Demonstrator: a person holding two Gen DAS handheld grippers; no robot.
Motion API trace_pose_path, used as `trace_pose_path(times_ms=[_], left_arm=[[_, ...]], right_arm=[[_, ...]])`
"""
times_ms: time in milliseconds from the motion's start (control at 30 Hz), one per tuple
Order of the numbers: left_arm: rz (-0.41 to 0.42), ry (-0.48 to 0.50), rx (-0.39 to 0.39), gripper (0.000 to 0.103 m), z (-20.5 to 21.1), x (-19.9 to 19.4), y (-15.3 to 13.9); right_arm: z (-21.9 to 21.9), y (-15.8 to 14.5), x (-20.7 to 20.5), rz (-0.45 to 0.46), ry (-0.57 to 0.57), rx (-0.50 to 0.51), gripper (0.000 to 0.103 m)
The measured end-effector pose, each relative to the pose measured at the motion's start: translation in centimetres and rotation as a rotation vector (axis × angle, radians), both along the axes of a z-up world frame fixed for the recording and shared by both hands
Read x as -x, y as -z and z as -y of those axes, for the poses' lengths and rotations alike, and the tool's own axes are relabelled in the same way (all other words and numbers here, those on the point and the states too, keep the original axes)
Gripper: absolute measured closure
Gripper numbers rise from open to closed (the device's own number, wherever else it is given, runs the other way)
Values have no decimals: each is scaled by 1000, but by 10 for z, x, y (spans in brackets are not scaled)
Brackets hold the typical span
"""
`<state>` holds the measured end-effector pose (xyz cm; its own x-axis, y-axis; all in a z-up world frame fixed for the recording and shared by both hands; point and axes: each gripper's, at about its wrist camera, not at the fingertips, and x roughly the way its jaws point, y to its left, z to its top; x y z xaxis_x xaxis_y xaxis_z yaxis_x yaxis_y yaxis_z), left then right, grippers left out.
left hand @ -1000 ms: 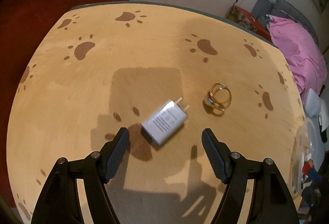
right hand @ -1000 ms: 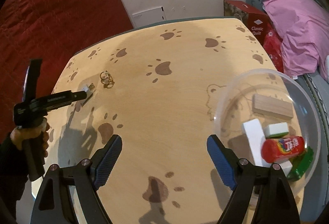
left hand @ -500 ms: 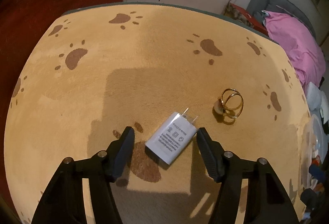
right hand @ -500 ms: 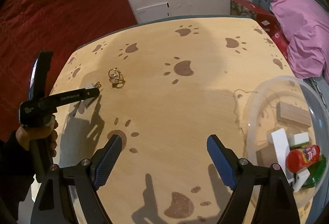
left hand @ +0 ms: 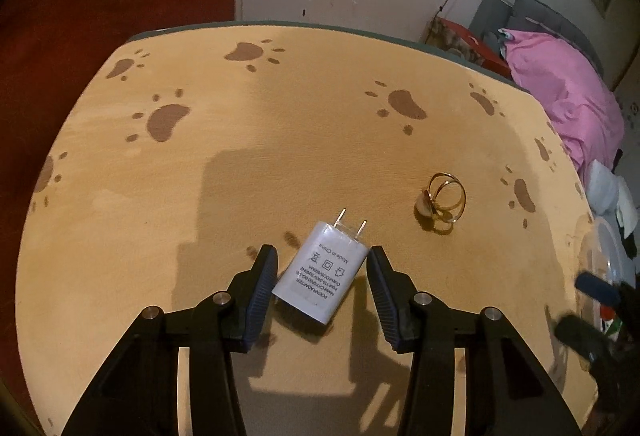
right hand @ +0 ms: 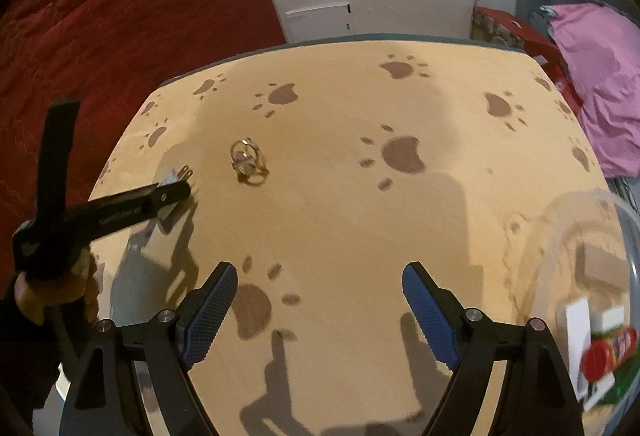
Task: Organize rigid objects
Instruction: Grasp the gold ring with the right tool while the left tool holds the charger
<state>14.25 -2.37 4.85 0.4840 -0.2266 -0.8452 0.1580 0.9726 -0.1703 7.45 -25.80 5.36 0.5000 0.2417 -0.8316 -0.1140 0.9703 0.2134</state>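
The left tongs [left hand: 322,268] are straddling the white power adapter [left hand: 322,278], which is lying flat near the left edge of the tabletop [left hand: 280,124] with its prongs pointing toward the far edge; the pads are sitting just beside its sides, not yet clenched. A gold ring [left hand: 443,200] is lying just to the adapter's right. The right tongs [right hand: 320,306] are hanging released and holding nothing over the near edge, beside a clear bowl [right hand: 624,236] of blocks at the right edge.

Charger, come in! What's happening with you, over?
Left gripper open, straddling white charger flat on table. Right gripper open, empty. Gold ring nearby, not blocking.
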Motion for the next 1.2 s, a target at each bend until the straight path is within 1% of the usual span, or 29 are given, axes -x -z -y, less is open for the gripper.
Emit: trace_pose_path(times_ms=[300, 500, 567, 700, 767, 800, 867, 933, 1000, 1200], left_arm=[[4, -37, 10, 56, -29, 26, -8], [3, -60, 21, 56, -46, 43, -12], [2, -65, 22, 56, -50, 47, -12], [-4, -74, 29, 56, -58, 54, -12], [-7, -77, 33, 56, -61, 56, -12], [-8, -79, 34, 56, -62, 58, -12], [-10, -80, 37, 56, -64, 60, -12], [-9, -81, 40, 56, -66, 62, -12], [-8, -84, 42, 56, -67, 63, -13], [-9, -89, 41, 56, -69, 66, -14]], right_arm=[[-38, 5, -45, 22, -74, -4, 16], [-60, 10, -69, 27, -99, 13, 25], [-67, 11, -76, 29, -108, 22, 30], [-77, 14, -86, 28, -122, 41, 35], [-81, 15, -90, 25, -129, 53, 41], [-83, 16, -92, 24, -134, 59, 43], [-86, 20, -94, 17, -145, 73, 54], [-89, 25, -96, 5, -148, 90, 60], [-89, 29, -97, -8, -146, 102, 69], [-86, 29, -94, -5, -145, 96, 69]])
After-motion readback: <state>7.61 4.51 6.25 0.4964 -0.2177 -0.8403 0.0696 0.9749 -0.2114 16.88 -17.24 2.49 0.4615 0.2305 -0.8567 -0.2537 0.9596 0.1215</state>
